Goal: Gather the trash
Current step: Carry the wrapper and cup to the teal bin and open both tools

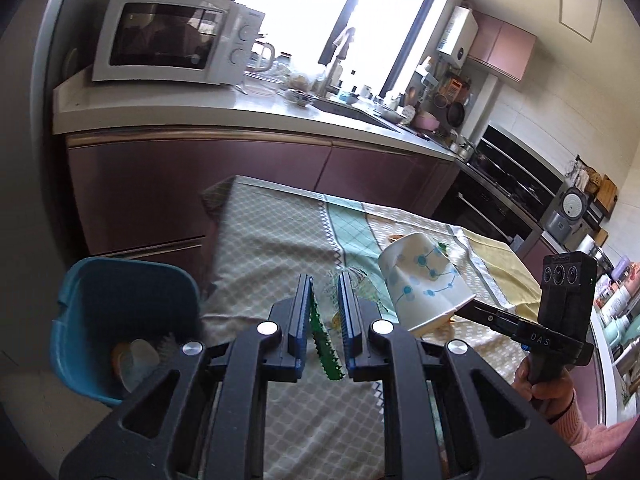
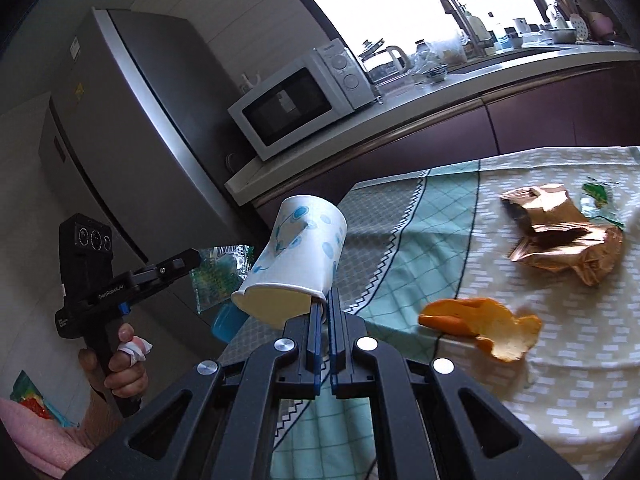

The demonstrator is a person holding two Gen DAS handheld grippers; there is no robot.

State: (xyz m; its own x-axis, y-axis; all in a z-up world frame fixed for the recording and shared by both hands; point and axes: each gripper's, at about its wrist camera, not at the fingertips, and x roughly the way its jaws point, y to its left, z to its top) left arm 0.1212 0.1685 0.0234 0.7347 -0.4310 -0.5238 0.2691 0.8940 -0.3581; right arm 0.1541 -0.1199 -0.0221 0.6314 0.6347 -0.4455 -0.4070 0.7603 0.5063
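Observation:
My left gripper (image 1: 326, 282) is shut on a clear plastic wrapper (image 1: 325, 346) with a green serrated edge. In the right wrist view the wrapper (image 2: 220, 276) hangs from its tips over the table's left edge. My right gripper (image 2: 325, 300) is shut on the rim of a white paper cup (image 2: 300, 256) with blue dots, held tilted with its mouth toward me. A blue trash bin (image 1: 120, 320) stands on the floor left of the table, with some trash in it. On the tablecloth lie an orange peel (image 2: 480, 328), a crumpled copper foil bag (image 2: 560, 236) and a green wrapper (image 2: 600, 200).
The table (image 1: 280, 232) has a checked cloth. Behind it runs a counter (image 1: 200, 112) with a microwave (image 1: 168, 36) and a sink (image 1: 352, 108); a stove (image 1: 508, 184) is at the right. A grey fridge (image 2: 132, 128) stands at the left. A hand (image 2: 120, 372) grips the left handle.

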